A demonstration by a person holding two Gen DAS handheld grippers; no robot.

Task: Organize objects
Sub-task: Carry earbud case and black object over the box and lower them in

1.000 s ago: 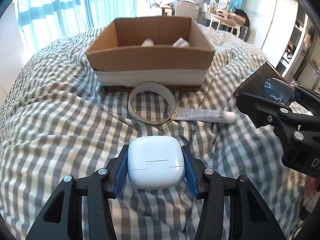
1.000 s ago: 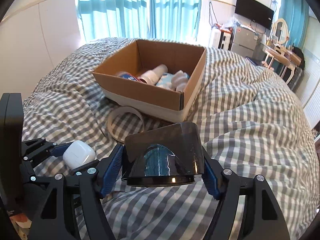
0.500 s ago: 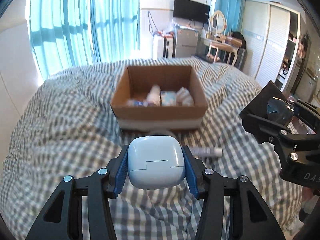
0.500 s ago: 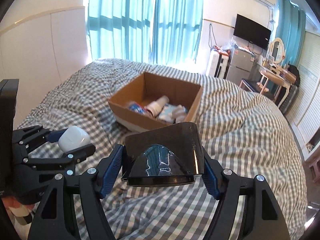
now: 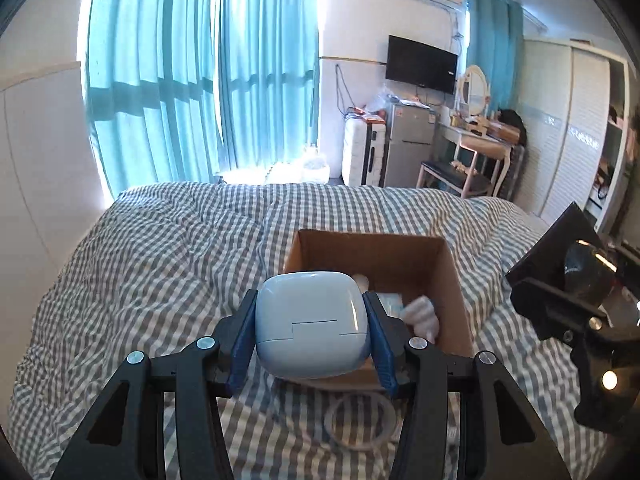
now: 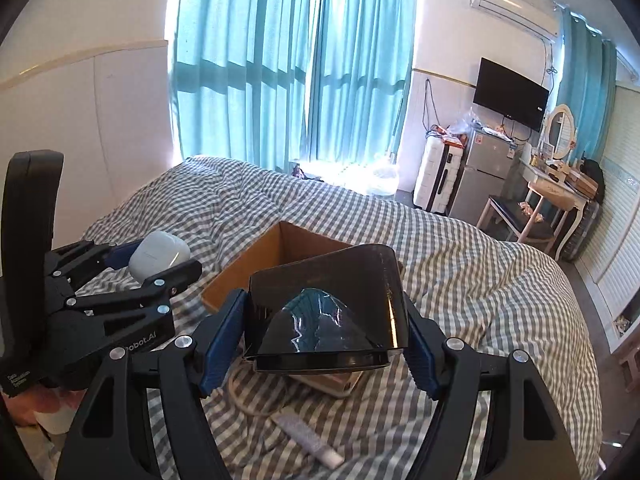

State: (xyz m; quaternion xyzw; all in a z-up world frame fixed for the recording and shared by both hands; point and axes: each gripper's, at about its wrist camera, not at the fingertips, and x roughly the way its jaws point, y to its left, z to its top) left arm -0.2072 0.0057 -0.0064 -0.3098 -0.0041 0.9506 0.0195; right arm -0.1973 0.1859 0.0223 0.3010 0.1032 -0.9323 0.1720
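Observation:
My left gripper (image 5: 311, 332) is shut on a white earbud case (image 5: 310, 320), held in the air in front of an open cardboard box (image 5: 450, 276) on the checked bedspread. From the right wrist view the same earbud case (image 6: 158, 255) shows at the left in that gripper. My right gripper (image 6: 326, 330) is shut on a glossy black box (image 6: 332, 312) with a dark blue shape on its face, held above the cardboard box (image 6: 248, 270) and hiding most of it. White and pale items lie inside the box. The black box (image 5: 576, 264) also appears at the right of the left wrist view.
A beige tape ring (image 5: 358, 424) lies on the bedspread (image 5: 160, 264) below the box's near side. A white tube (image 6: 310, 442) lies close by. Teal curtains (image 6: 296, 60), a small fridge (image 6: 482, 174), a dressing table (image 6: 560, 184) and a wall television stand beyond the bed.
Both grippers have risen with their loads and tilted up. The cardboard box has dropped lower and looks smaller in both views, and more of the room shows. Grips are unchanged.

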